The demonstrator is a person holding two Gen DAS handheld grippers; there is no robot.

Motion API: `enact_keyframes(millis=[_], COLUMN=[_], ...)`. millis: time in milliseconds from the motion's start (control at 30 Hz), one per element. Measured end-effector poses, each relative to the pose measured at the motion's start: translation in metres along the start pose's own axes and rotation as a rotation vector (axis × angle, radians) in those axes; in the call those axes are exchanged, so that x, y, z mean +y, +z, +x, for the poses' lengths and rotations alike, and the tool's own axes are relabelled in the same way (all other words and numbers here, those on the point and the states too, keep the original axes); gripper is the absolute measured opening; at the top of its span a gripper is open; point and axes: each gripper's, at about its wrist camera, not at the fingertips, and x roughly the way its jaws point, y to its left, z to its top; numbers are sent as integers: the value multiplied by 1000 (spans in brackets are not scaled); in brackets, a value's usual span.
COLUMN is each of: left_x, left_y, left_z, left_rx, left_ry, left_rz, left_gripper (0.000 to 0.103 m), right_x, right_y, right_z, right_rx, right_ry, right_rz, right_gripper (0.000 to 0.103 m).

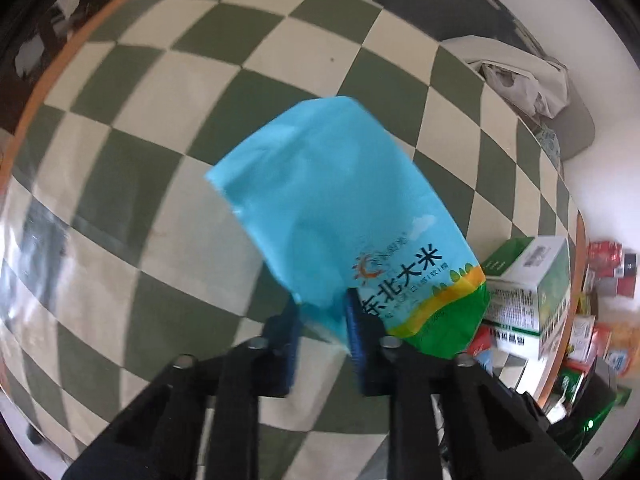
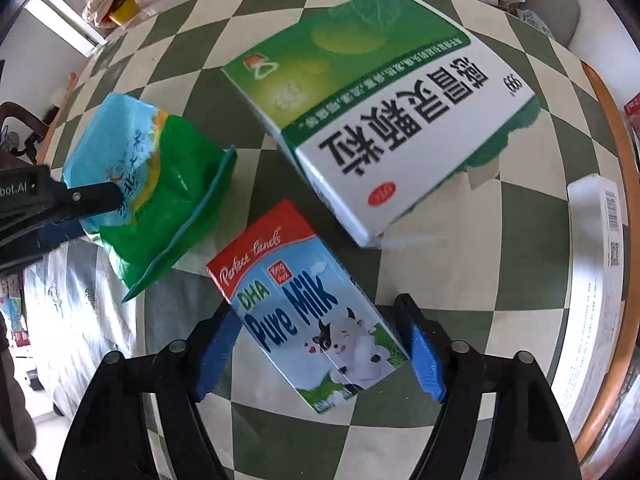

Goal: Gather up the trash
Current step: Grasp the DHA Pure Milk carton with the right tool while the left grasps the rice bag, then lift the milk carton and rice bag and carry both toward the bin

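My left gripper (image 1: 322, 320) is shut on a blue and green rice bag (image 1: 336, 208) and holds it above the green and white checkered table (image 1: 160, 220). The same bag (image 2: 156, 188) and left gripper (image 2: 116, 200) show at the left of the right wrist view. My right gripper (image 2: 316, 344) is open, its blue pads either side of a Pure Milk carton (image 2: 308, 308) that lies on the table. A large green and white medicine box (image 2: 380, 108) lies just beyond the carton.
A white box (image 2: 592, 280) lies along the table's right edge. A crumpled white bag (image 1: 520, 76) sits on a grey chair past the far edge. The medicine box (image 1: 528, 284) and several small packs (image 1: 600, 320) crowd the right side.
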Motion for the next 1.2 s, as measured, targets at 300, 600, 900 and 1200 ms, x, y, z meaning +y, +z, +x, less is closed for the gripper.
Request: enact_keyframes(millis=[300,600,900,1200], left_x=[22,21,67,156], left_y=[-25,-55,-131,-238], left_z=[-55,-93,-144,-185], left_rx=[-134,-281,-380,-360], left_ry=[98,232,221,185], left_rz=[110,206,249,300], left_gripper=[7,6,6,6], right_x=[2,9,42,87], right_y=[-28,-66,-135,-269], right_z=[-24,-65,-103,-136], right_rx=[-43,-123,-226,-276], right_ry=[36,64,38,16], right_rz=[48,85,108,189], right_gripper=[68,65,62,59])
